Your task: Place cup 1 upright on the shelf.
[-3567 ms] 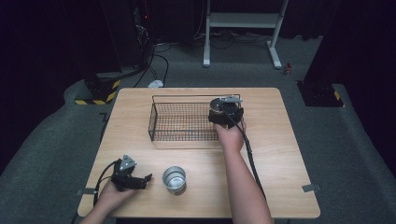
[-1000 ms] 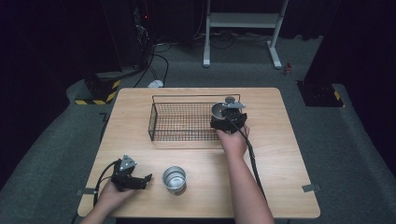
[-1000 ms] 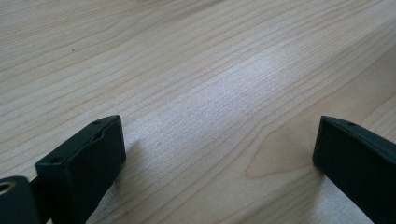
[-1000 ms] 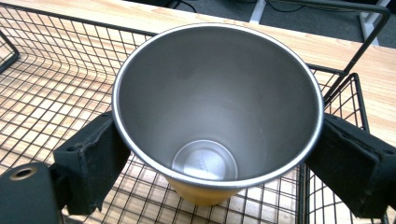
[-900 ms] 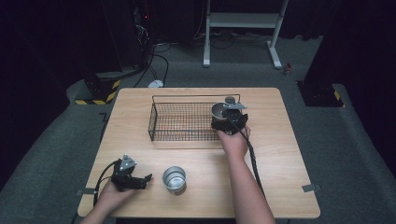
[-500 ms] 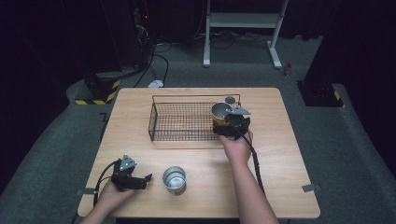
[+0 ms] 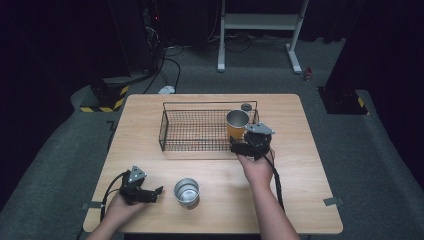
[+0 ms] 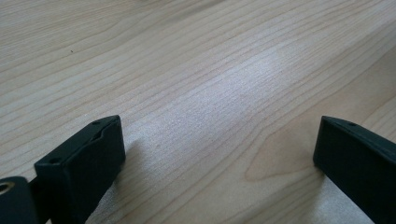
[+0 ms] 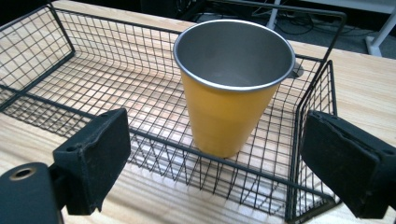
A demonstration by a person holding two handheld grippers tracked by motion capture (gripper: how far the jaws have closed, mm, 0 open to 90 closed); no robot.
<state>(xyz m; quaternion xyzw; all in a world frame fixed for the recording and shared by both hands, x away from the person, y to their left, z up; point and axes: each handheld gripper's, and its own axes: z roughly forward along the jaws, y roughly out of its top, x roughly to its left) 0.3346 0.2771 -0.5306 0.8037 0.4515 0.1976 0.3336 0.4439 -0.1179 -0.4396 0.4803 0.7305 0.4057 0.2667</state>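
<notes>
The right gripper (image 9: 224, 172) has its jaws spread wide and empty, just outside the near wall of the wire basket (image 9: 70, 56); an orange steel cup (image 9: 231, 100) stands upright in the basket's right end. The step looks like a release and retreat: best to pull straight back, clear of the rim. The left gripper (image 8: 215, 163), jaws wide, rests on the tabletop (image 8: 196, 70) beside a second steel cup (image 7: 186, 191)
</notes>
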